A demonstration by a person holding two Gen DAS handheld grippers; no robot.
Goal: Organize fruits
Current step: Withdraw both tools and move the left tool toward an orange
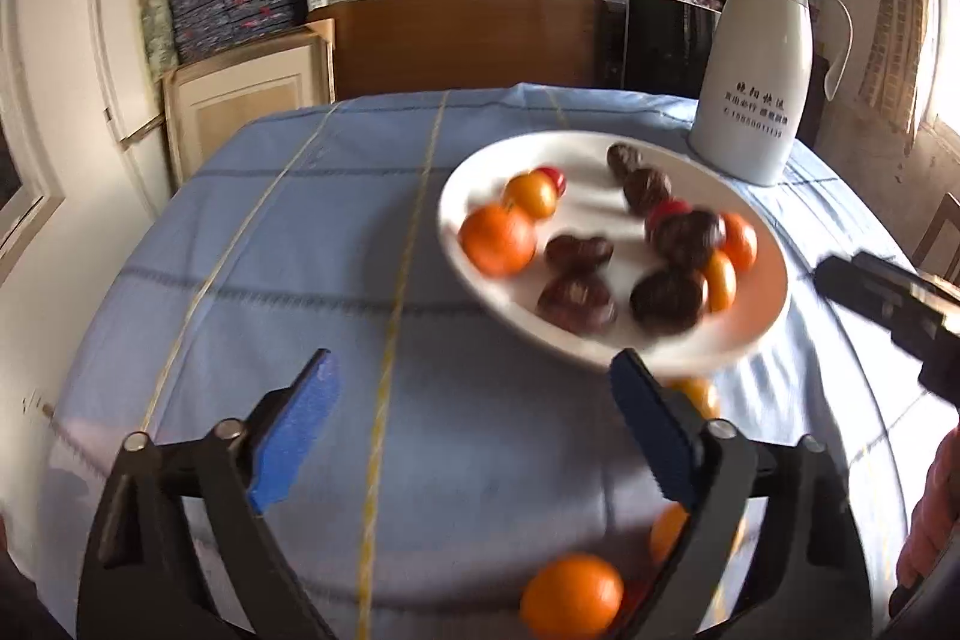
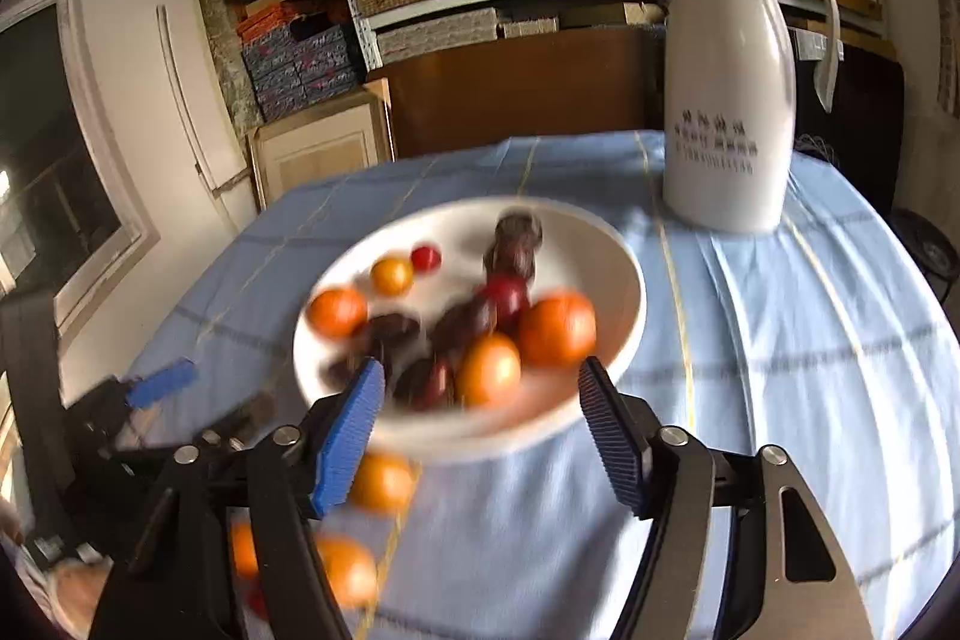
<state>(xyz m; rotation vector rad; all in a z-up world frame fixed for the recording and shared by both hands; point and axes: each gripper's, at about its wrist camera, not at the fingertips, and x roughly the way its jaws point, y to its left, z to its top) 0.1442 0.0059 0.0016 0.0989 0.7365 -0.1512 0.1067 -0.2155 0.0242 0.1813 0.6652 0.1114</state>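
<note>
The blue checked tablecloth (image 1: 300, 280) covered the whole table, and every place below is taken from the white plate (image 2: 618, 292) that sat on it. Behind the plate, toward the shelves, stood a white thermos jug (image 2: 726, 100), close enough that a wide swing could have knocked it over.

The plate already held a mixed heap: orange tangerines (image 1: 498, 239), dark wrinkled fruits (image 1: 576, 301) and small red tomatoes (image 2: 426, 257). It looked crowded, so another fruit dropped in carelessly might have rolled out over the rim.

In front of the plate, nearer the person, loose tangerines (image 1: 571, 595) lay on the cloth, still unsorted. Being round, they could have rolled toward the table edge if nudged.

The left gripper (image 1: 474, 433) hung in front of the plate with its jaws wide apart and nothing between them. The right gripper (image 2: 483, 430) hovered at the plate's near rim, jaws also apart and empty. Both views were blurred, so a hasty closing might have clipped the rim and tipped the plate.
</note>
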